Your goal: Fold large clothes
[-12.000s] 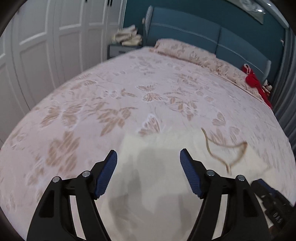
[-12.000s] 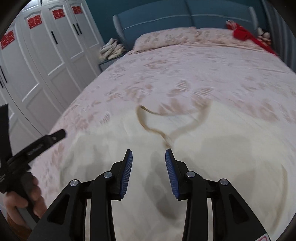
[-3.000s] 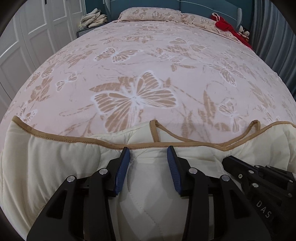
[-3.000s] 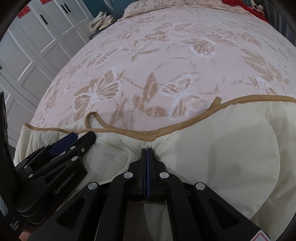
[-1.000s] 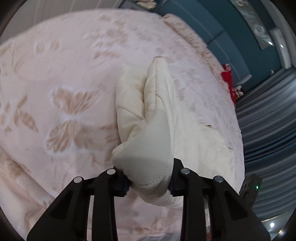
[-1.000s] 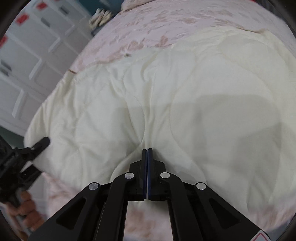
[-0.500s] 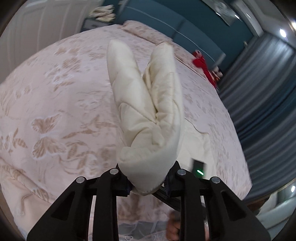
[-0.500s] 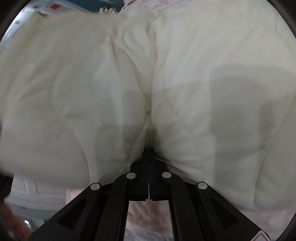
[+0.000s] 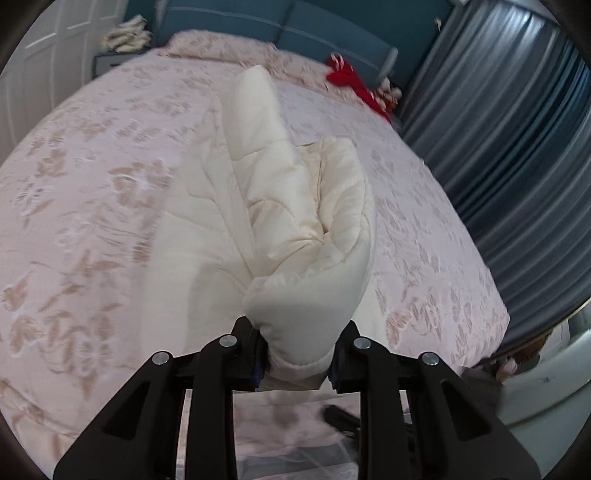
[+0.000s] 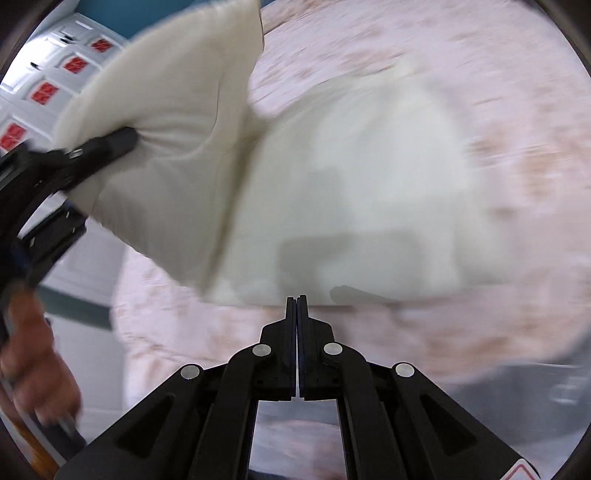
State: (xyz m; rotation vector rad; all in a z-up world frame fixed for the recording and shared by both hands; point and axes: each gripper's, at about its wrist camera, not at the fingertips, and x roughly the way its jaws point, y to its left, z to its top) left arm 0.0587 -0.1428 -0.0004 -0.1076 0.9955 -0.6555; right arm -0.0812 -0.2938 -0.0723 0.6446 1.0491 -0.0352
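The cream quilted garment (image 9: 288, 206) lies partly on the pink butterfly bed cover (image 9: 81, 177). My left gripper (image 9: 297, 365) is shut on a thick bunched fold of the garment and holds that part raised. In the right wrist view the garment (image 10: 354, 192) spreads on the bed, with its left part lifted by the left gripper (image 10: 107, 146). My right gripper (image 10: 297, 299) is shut and empty, just short of the garment's near edge.
A blue headboard (image 9: 295, 26) and pink pillows (image 9: 221, 48) are at the far end. A red item (image 9: 351, 79) lies at the far right of the bed. Grey curtains (image 9: 517, 129) hang on the right. White wardrobe doors (image 10: 40, 74) stand on the left.
My right gripper has let go of the garment and pulled back, jaws still shut. The right part of the garment dropped onto the bed. My left gripper keeps its fold raised.
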